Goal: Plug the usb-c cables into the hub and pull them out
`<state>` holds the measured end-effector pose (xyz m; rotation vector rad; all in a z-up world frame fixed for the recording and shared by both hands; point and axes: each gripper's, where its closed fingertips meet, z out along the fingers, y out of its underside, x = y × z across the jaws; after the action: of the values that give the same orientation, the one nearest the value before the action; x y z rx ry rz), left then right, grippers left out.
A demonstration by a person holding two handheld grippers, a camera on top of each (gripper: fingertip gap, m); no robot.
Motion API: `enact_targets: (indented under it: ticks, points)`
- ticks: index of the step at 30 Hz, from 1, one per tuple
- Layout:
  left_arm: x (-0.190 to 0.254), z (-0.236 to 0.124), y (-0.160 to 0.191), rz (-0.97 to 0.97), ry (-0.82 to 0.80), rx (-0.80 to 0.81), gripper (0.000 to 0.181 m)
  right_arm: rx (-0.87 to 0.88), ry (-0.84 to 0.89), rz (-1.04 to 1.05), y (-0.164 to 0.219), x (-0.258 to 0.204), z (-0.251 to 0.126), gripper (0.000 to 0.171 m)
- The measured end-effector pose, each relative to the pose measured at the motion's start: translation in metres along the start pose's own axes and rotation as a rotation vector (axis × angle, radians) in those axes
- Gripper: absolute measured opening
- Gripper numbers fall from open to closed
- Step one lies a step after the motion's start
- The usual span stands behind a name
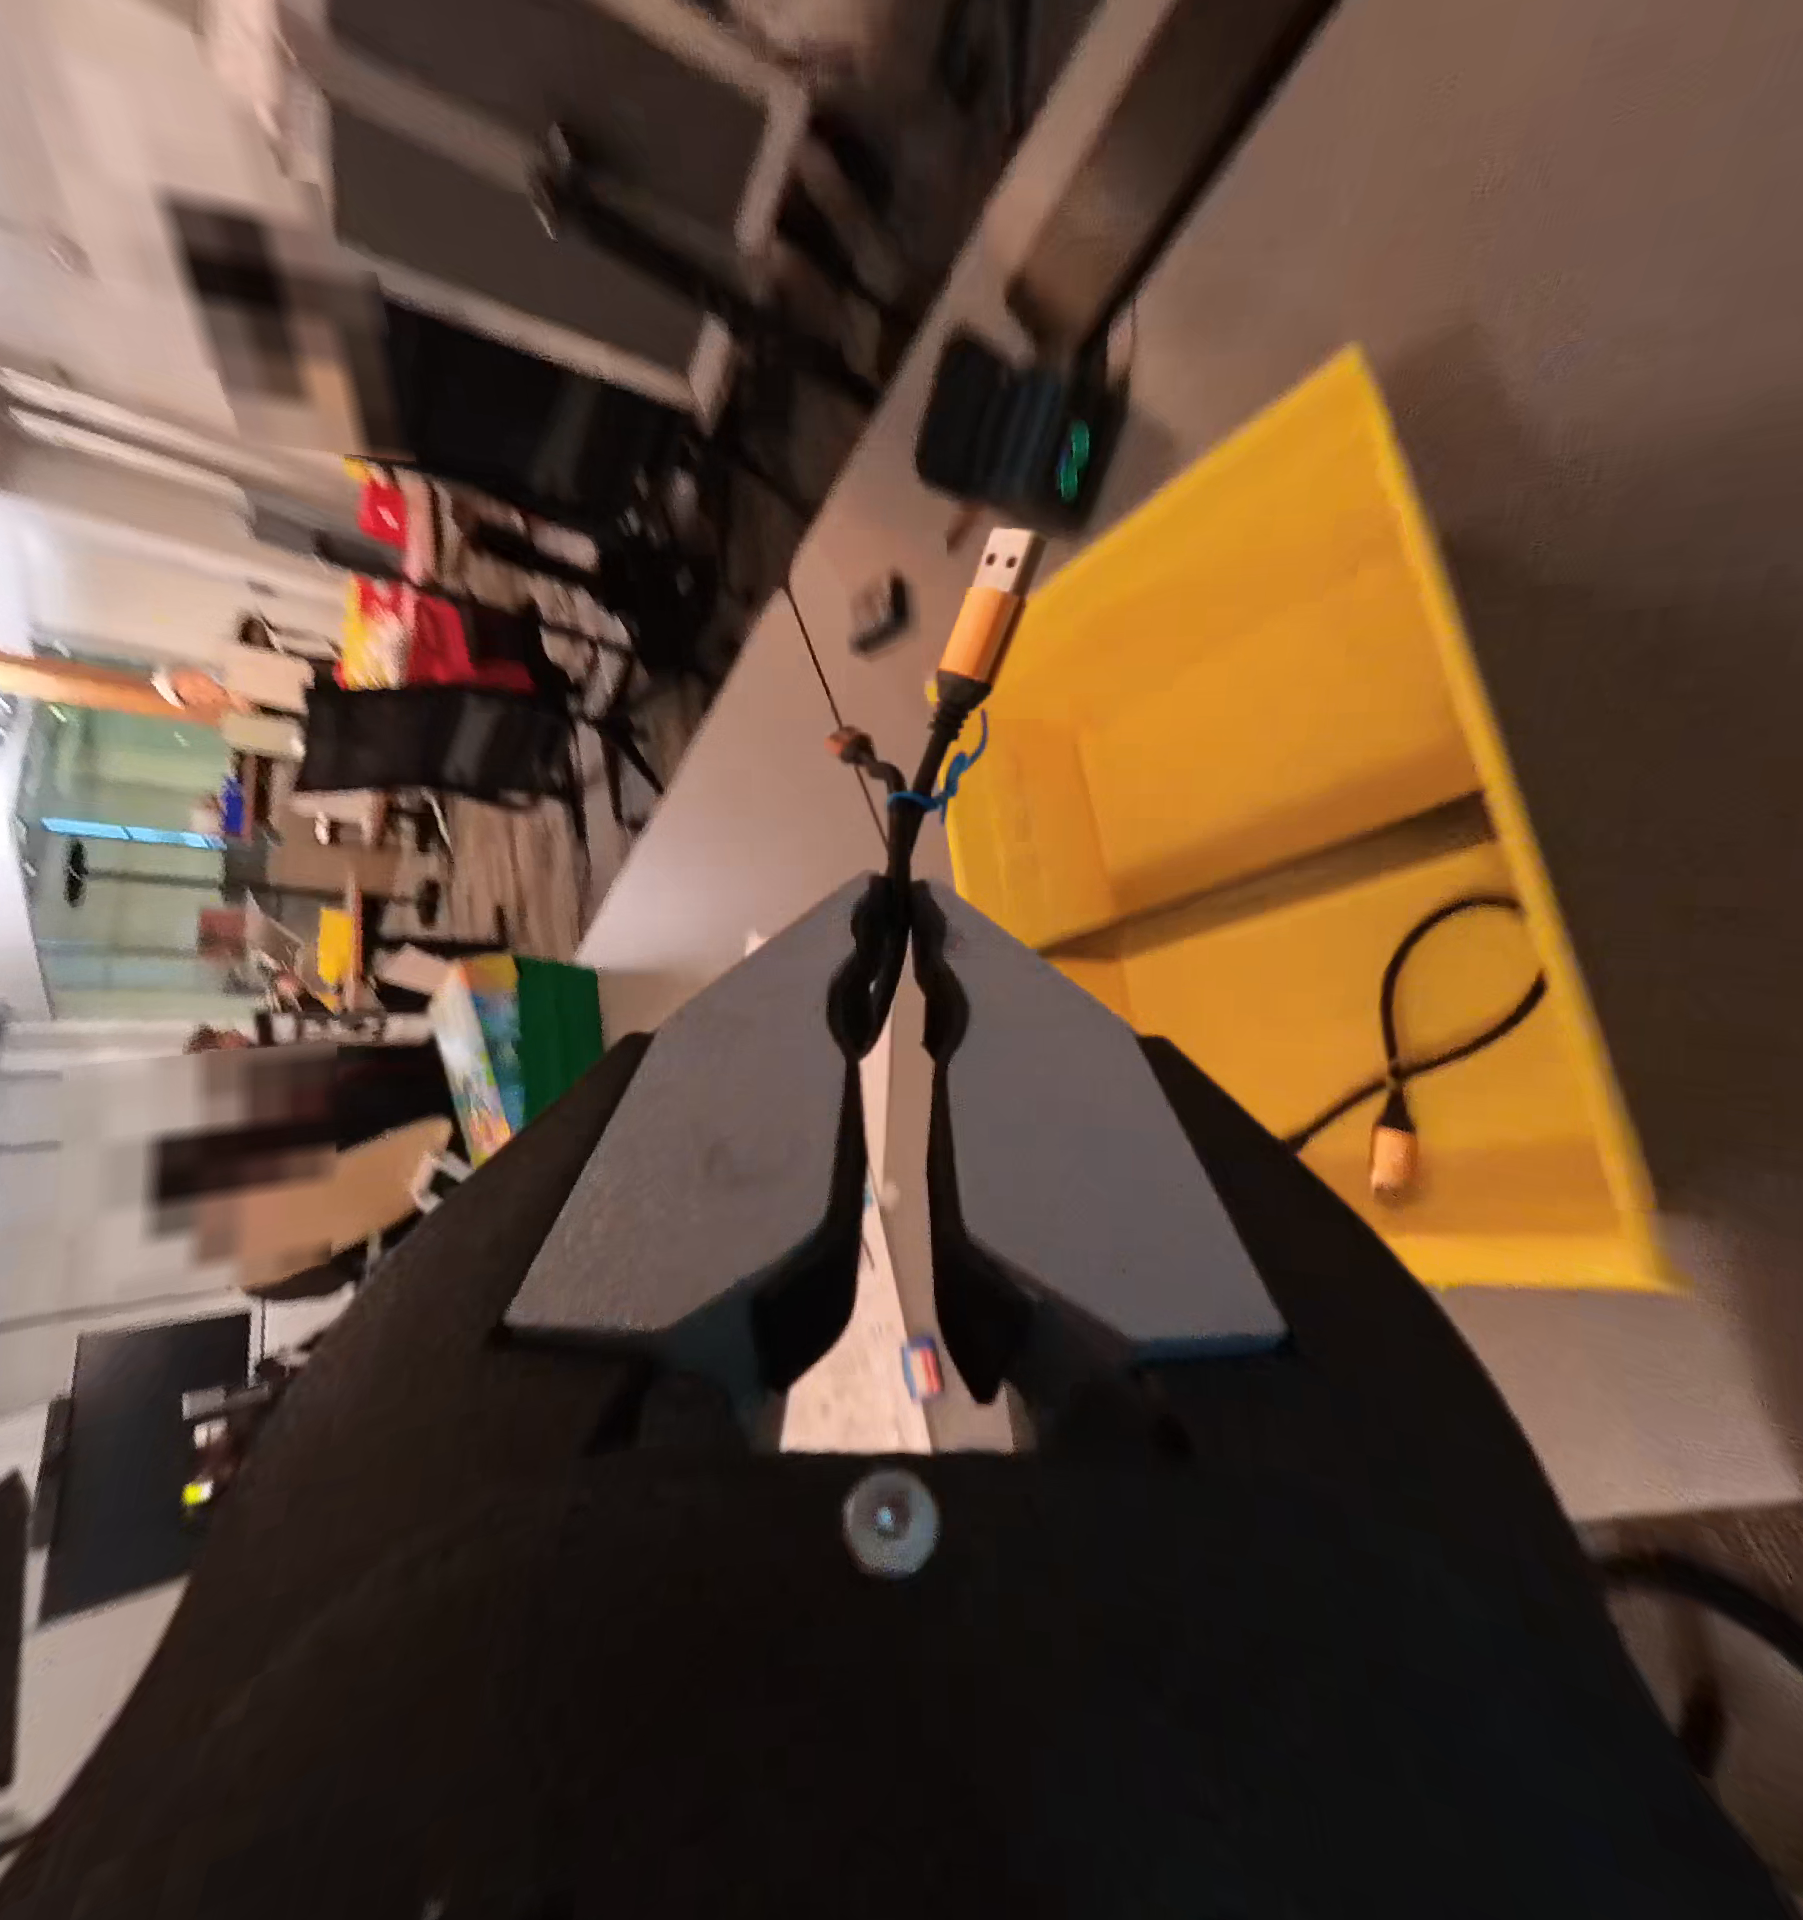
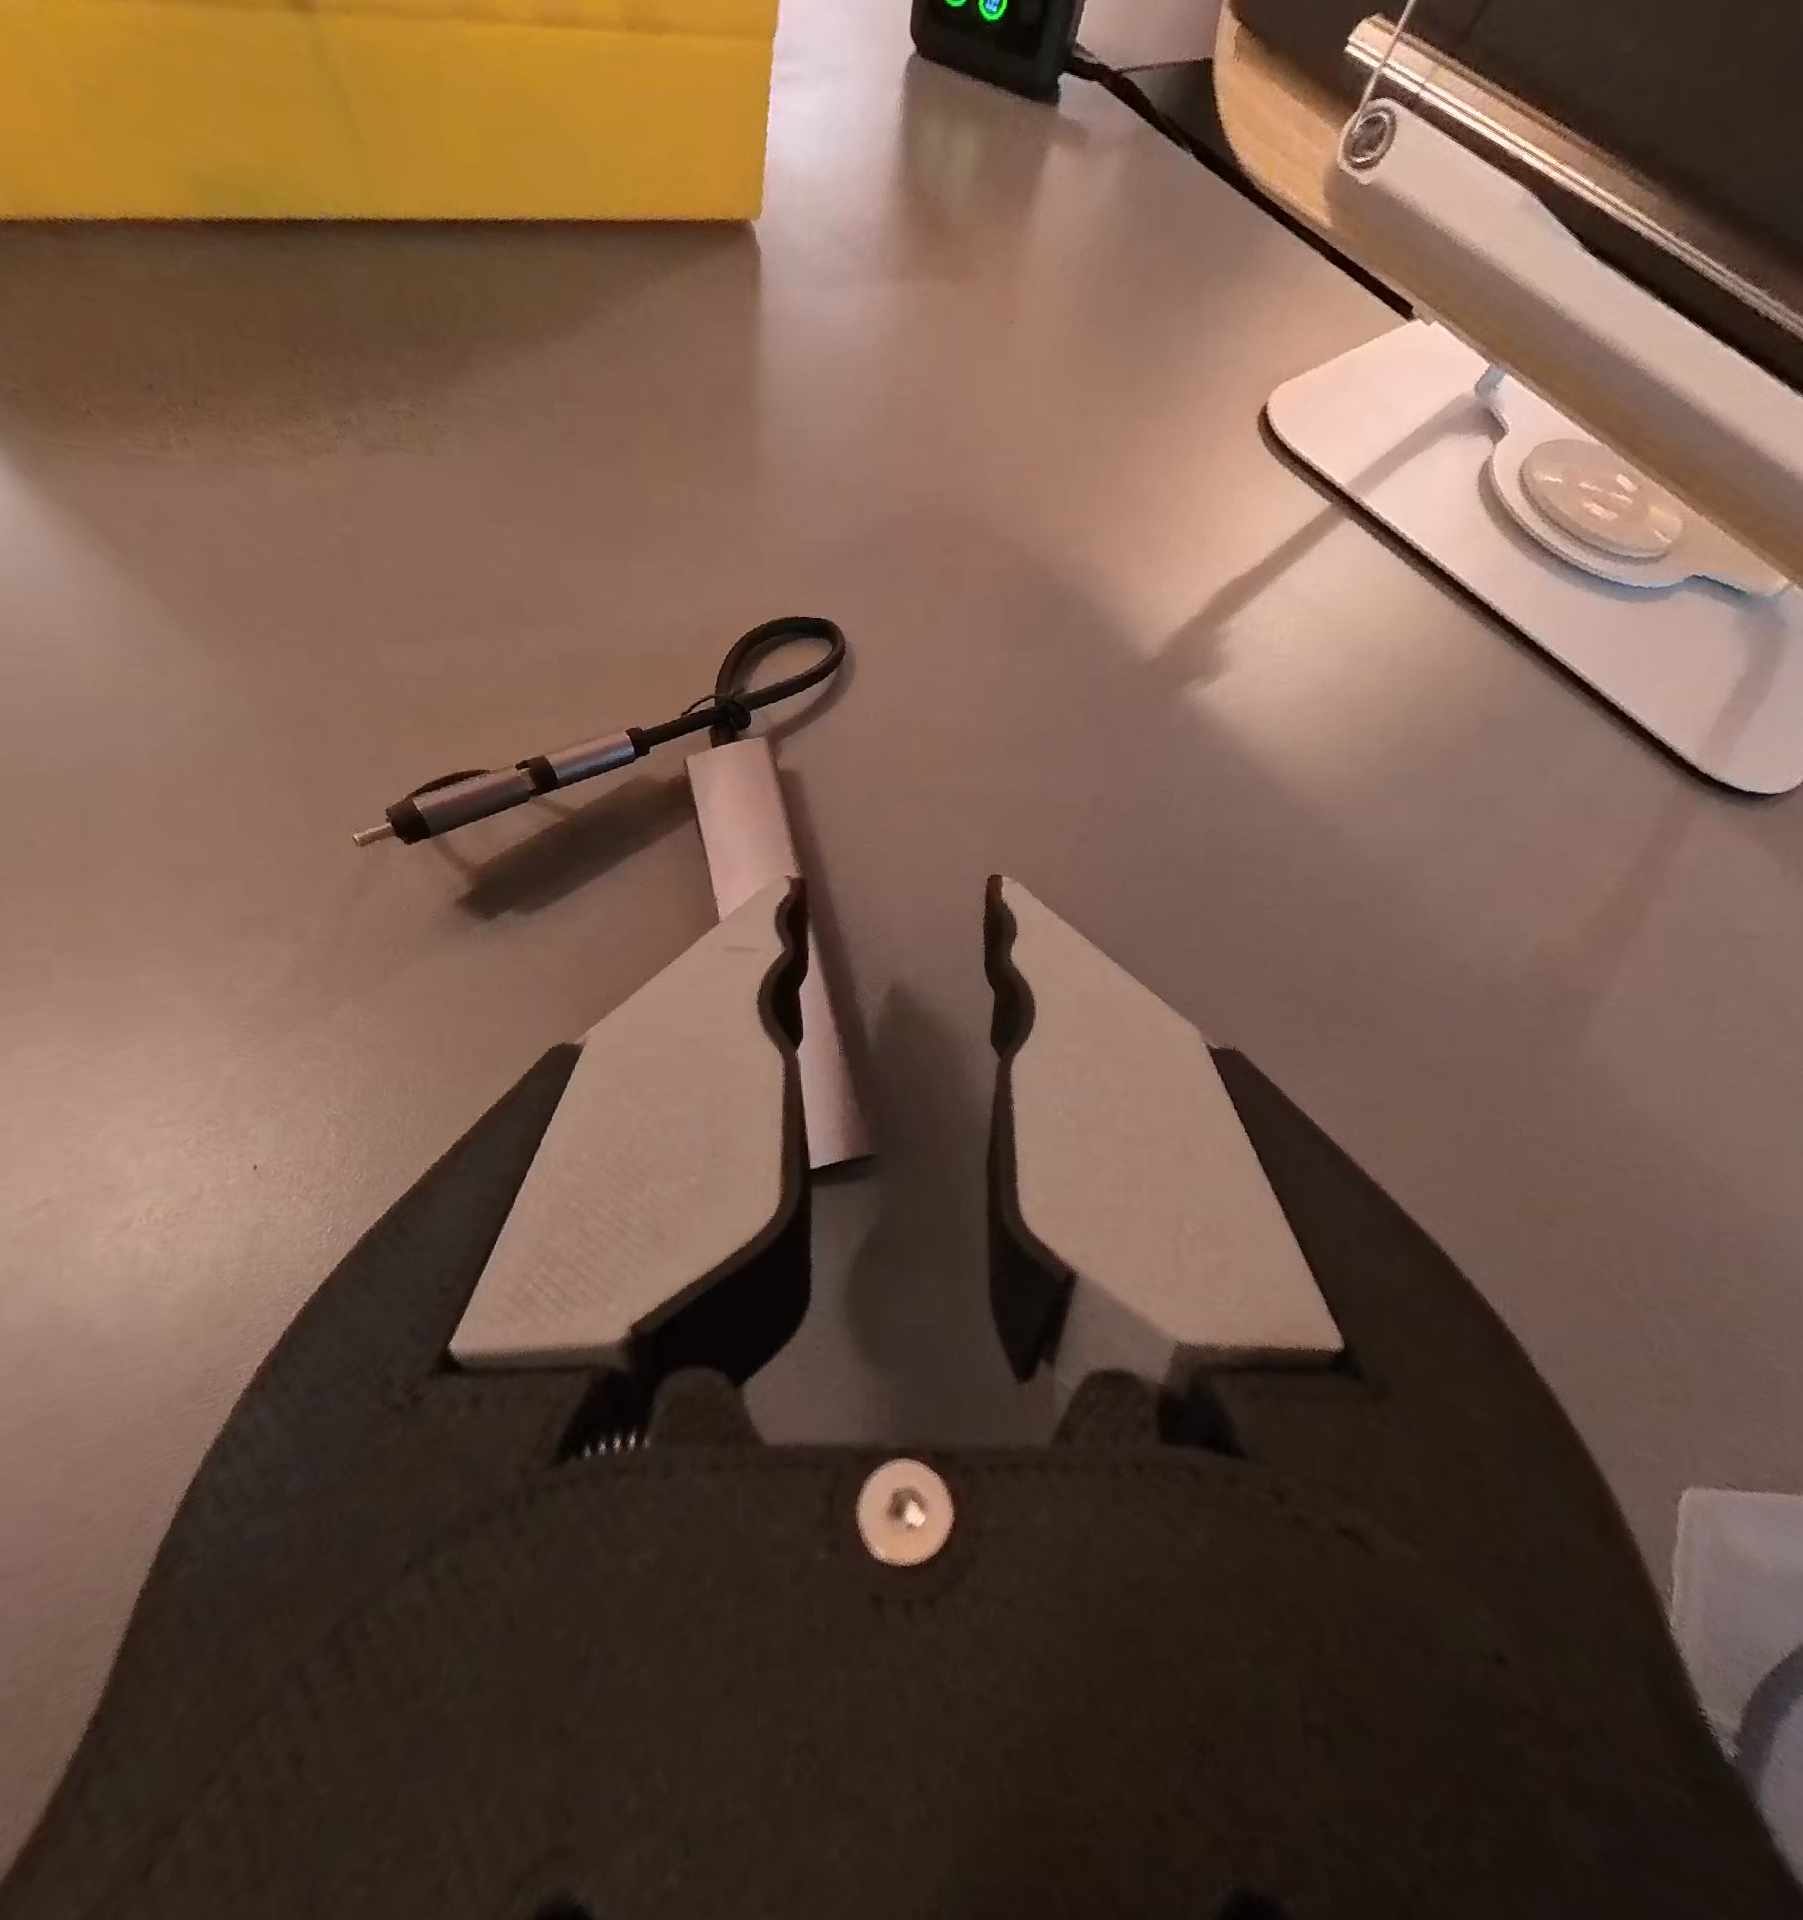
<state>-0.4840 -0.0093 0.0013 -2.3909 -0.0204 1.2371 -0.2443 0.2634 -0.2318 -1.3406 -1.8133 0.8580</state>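
Note:
My left gripper point(image 1: 895, 894) is shut on a black cable point(image 1: 902, 831) tied with a blue twist tie; its orange plug point(image 1: 985, 629) with a metal tip sticks out beyond the fingertips, in the air beside the yellow box point(image 1: 1292, 831). A second orange-ended cable point(image 1: 1396, 1101) lies inside that box. In the right wrist view a slim grey hub point(image 2: 762, 862) lies on the grey table, its short black lead looped and its grey plug point(image 2: 440, 816) pointing left. My right gripper point(image 2: 895, 894) is open just above the hub, with the hub's near end partly under the left finger.
A small black device with green lights point(image 1: 1022, 436) point(image 2: 990, 31) sits on the table by the yellow box point(image 2: 357, 104). A white monitor stand point(image 2: 1562, 582) fills the right side. A pale object point(image 2: 1780, 1662) lies at the near right. The room beyond is blurred. The gap from one gripper's tips to the other's is roughly 45 cm. About 20 cm separates my right fingertips from the pale object point(image 2: 1780, 1662).

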Motion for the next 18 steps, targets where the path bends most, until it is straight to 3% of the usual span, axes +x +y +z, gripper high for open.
enact_targets:
  ticks: [3, 7, 12, 18]
  points:
    - [0.002, -0.032, -0.039, 0.029, -0.040, 0.140, 0.001, 0.019, 0.003, 0.023, -0.002, 0.003, -0.002, 0.032]
    - [0.045, -0.058, -0.075, 0.085, 0.052, 0.262, 0.001, 0.054, 0.022, 0.029, -0.008, 0.007, -0.007, 0.032]
    - [0.147, -0.065, -0.099, 0.159, 0.257, 0.356, 0.001, 0.095, 0.029, 0.044, -0.013, 0.010, -0.012, 0.033]
    - [0.279, -0.055, -0.089, 0.246, 0.516, 0.357, 0.001, 0.111, 0.035, 0.058, -0.015, 0.013, -0.015, 0.033]
